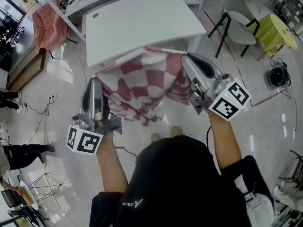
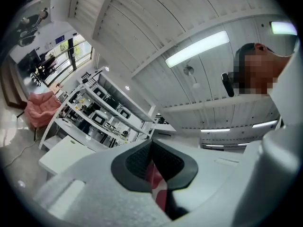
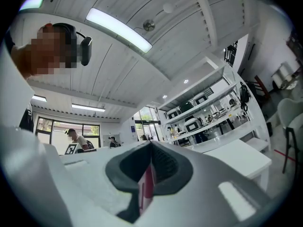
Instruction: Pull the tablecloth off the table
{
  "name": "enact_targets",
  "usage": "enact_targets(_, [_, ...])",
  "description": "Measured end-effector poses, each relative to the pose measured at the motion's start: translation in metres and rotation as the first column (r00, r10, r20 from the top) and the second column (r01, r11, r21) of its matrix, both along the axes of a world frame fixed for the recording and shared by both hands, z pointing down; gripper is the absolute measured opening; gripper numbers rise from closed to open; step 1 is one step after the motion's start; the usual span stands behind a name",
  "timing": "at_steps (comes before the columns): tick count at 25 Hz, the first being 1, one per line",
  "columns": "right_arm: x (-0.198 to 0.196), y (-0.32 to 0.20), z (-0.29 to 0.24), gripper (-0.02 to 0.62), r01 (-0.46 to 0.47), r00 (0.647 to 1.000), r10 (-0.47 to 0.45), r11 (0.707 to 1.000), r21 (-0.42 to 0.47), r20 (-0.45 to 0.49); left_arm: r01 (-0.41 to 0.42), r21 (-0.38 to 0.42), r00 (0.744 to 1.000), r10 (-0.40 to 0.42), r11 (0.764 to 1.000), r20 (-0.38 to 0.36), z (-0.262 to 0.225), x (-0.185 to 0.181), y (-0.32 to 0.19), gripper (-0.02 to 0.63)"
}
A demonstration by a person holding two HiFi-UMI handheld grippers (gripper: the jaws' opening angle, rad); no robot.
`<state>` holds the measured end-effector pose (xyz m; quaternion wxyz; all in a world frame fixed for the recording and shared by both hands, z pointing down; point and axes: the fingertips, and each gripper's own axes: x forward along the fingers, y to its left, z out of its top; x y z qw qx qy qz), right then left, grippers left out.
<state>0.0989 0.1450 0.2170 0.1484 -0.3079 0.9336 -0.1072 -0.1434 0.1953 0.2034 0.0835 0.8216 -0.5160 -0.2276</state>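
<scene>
**Holding the cloth clear of the table**

Clamped at both ends, the cloth (image 1: pixel 147 86) hung in the air between the grippers, in front of the near edge of the table (image 1: pixel 142 18), whose white top lay bare. The left gripper (image 1: pixel 94 82) pinched one end between closed jaws, and the right gripper (image 1: pixel 185 59) pinched the other. Holding them raised and apart probably kept the fabric off the floor. The cloth was a red-and-white check, bunched and sagging in soft folds at the middle.
</scene>
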Motion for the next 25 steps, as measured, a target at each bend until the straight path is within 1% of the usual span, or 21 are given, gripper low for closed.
enact_targets(7, [0.009, -0.002, 0.011, 0.003, -0.006, 1.0, 0.005, 1.0, -0.017, -0.016, -0.018, -0.007, 1.0, 0.018, 1.0, -0.003, 0.005, 0.013, -0.006, 0.011])
enact_targets(25, [0.008, -0.002, 0.011, 0.003, 0.014, 1.0, -0.015, 0.999, -0.03, -0.013, -0.024, -0.016, 1.0, 0.024, 1.0, -0.01, 0.006, 0.016, -0.006, 0.011])
